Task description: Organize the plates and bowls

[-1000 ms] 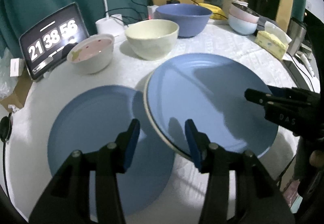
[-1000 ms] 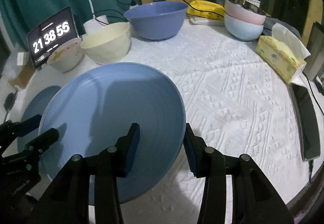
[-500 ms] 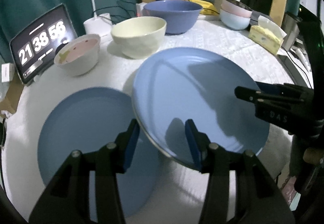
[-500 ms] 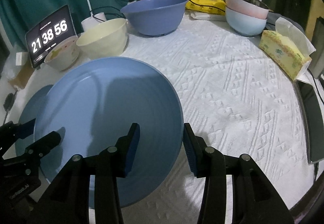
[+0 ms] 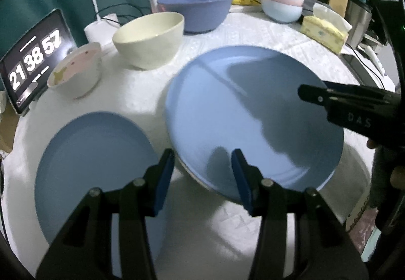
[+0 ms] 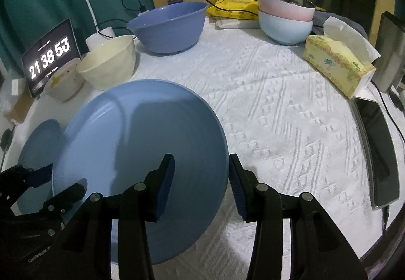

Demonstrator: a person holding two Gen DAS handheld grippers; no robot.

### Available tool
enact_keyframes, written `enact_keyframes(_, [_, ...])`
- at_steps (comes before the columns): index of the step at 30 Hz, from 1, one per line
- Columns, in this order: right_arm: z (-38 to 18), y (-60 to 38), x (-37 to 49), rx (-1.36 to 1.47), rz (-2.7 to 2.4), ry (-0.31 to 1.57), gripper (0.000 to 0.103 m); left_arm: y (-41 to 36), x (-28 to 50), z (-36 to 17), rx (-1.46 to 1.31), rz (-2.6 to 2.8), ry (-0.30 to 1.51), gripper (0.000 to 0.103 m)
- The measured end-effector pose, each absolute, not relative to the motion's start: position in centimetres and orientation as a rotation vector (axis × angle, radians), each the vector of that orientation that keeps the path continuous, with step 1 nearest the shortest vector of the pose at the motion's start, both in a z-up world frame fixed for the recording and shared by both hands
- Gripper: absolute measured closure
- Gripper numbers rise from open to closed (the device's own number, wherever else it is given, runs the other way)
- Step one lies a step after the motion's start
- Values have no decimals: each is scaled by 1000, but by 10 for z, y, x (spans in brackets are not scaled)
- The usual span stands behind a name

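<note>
A large blue plate (image 5: 253, 115) is lifted off the white tablecloth and tilted; it also shows in the right wrist view (image 6: 141, 153). My left gripper (image 5: 203, 176) straddles its near-left rim, jaws apart. My right gripper (image 6: 201, 184) straddles its right rim, jaws apart; I cannot tell what bears the plate. A second blue plate (image 5: 93, 168) lies flat on the cloth at the left, also in the right wrist view (image 6: 38, 146). A cream bowl (image 5: 149, 39), a pink speckled bowl (image 5: 76, 72) and a big blue bowl (image 5: 197, 9) stand behind.
A tablet clock (image 5: 33, 62) leans at the far left by a white lamp base (image 5: 98, 27). Stacked pink and pale blue bowls (image 6: 286, 19), a tissue box (image 6: 336, 62), a yellow packet (image 6: 235, 9) and a phone (image 6: 377, 148) sit at the right.
The lifted plate has drifted right, uncovering the flat plate's edge. Both grippers stay astride its rim, and the left view has pulled back and up.
</note>
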State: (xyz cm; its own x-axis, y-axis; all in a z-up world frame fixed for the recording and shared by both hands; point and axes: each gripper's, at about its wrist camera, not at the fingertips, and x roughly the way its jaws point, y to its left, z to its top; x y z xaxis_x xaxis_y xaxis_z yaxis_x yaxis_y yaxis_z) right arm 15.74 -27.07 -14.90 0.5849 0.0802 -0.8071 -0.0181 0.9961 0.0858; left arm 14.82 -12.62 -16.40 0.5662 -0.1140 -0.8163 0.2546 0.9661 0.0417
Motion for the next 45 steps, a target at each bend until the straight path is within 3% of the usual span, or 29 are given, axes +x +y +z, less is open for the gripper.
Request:
enact_keyframes(33, [-107, -198, 144, -35, 147, 858, 56, -27, 120, -130, -31, -82, 788, 50])
enact_keyframes(37, [-108, -183, 146, -53, 167, 863, 56, -12, 118, -131, -57, -75, 782, 36])
enact_keyframes(45, [-111, -153, 152, -88, 213, 877, 56, 20, 116, -133, -85, -17, 778, 36])
